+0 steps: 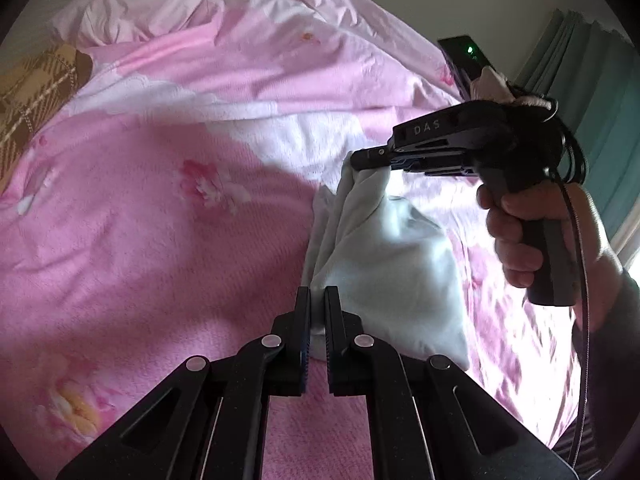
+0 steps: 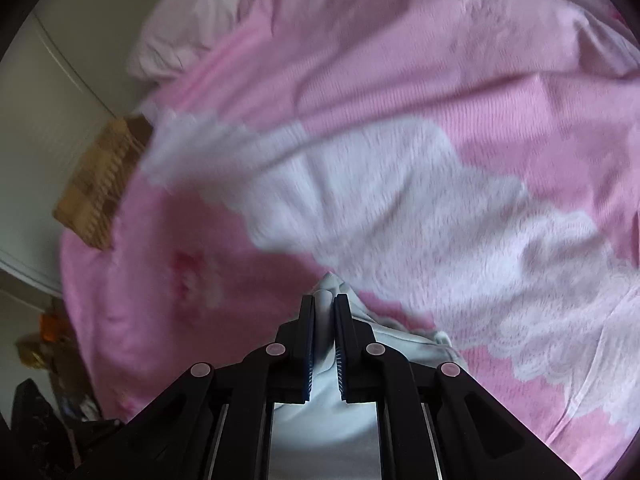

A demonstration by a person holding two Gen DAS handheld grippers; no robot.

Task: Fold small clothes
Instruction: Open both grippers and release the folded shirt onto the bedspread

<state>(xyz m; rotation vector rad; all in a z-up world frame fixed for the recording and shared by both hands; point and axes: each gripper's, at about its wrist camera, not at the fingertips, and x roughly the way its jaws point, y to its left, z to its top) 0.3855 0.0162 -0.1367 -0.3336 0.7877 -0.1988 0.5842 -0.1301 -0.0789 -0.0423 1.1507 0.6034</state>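
Note:
A small pale blue-white garment (image 1: 384, 256) hangs bunched above the pink bedspread, stretched between both grippers. In the left wrist view my left gripper (image 1: 318, 296) is shut on its near lower corner. My right gripper (image 1: 360, 160), held by a hand (image 1: 516, 236) at the right, is shut on the garment's upper corner and points left. In the right wrist view the right gripper (image 2: 324, 304) pinches a fold of the same pale garment (image 2: 324, 420), which drops away below the jaws. That view is blurred.
A pink floral bedspread (image 1: 160, 220) with a white lace patch (image 2: 400, 208) covers the bed. A pale pink pillow (image 1: 160, 4) lies at the far end. A brown plaid cloth (image 1: 36, 92) sits at the left edge. Teal curtains (image 1: 592, 80) hang at right.

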